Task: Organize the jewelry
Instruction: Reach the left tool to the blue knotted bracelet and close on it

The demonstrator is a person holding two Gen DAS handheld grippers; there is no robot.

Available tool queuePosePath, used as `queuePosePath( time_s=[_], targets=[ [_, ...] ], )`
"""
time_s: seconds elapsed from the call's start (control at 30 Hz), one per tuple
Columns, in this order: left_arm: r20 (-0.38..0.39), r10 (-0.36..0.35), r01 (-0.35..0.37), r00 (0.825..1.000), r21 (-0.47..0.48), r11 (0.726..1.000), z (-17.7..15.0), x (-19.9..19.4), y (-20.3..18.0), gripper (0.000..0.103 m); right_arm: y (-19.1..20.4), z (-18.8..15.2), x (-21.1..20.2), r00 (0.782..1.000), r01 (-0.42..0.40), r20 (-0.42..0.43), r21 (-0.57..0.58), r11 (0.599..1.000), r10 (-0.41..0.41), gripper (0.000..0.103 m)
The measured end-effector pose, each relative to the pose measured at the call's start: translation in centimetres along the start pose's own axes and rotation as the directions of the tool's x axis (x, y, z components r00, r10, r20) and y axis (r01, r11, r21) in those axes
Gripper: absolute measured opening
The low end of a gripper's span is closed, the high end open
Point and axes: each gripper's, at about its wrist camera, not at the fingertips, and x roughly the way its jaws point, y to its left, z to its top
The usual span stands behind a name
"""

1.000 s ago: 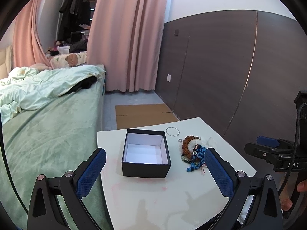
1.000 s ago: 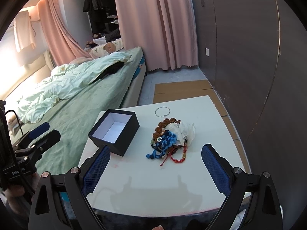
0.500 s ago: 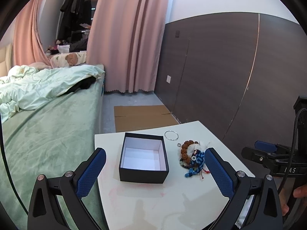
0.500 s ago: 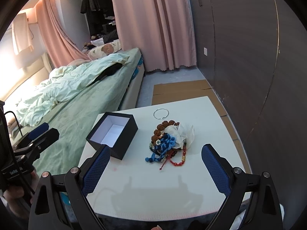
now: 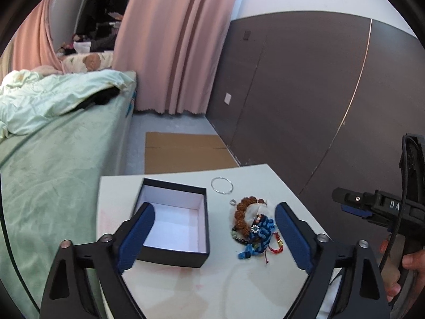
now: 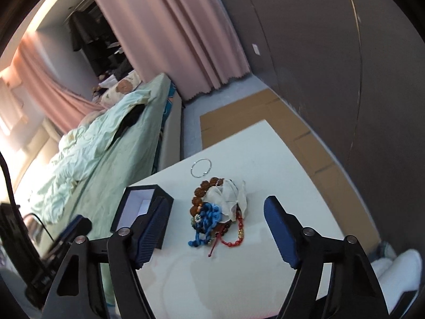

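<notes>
An open black box (image 5: 175, 220) with a white inside stands empty on the white table (image 5: 186, 287); it also shows in the right wrist view (image 6: 140, 204). To its right lies a tangled jewelry pile (image 5: 253, 228) of brown beads, blue cord, a red bracelet and white cloth, also in the right wrist view (image 6: 217, 212). A thin silver bangle (image 5: 222, 185) and a small ring (image 5: 233, 201) lie behind the pile. My left gripper (image 5: 212, 236) is open and empty above the box and pile. My right gripper (image 6: 215, 228) is open and empty, framing the pile.
A bed with green covers (image 5: 53, 146) runs along the table's left side. Flat cardboard (image 5: 186, 151) lies on the floor beyond the table. A dark panelled wall (image 5: 305, 93) is on the right. The right gripper's body (image 5: 377, 207) shows at the left view's right edge.
Both grippers have moved forward and lower toward the table. The right gripper has tilted and now frames the jewelry pile. Nothing on the table has moved.
</notes>
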Motion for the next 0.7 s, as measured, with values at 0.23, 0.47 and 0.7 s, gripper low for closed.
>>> queuePosePath(
  time_s=[0.23, 0.47, 0.7],
  targets=[
    [-0.075, -0.061, 0.062, 0.995, 0.023, 0.998, -0.4, 2.8, -1.6, 0.076, -2.3, 0.6, 2.1, 0.996, -0.051, -0.067, 0.140, 0.989, 0.060, 0.063],
    [-0.158, -0.092, 0.107, 0.983, 0.086, 0.991, -1.5, 5.6, -4.2, 0.071, -4.5, 0.9, 4.7, 0.987, -0.047, -0.138, 0.240, 0.970, 0.082, 0.050],
    [-0.250, -0.121, 0.149, 0.961, 0.097, 0.984, -2.6, 8.9, -5.4, 0.055, -5.7, 1.0, 8.2, 0.973, -0.032, -0.212, 0.285, 0.958, 0.096, 0.046]
  ],
)
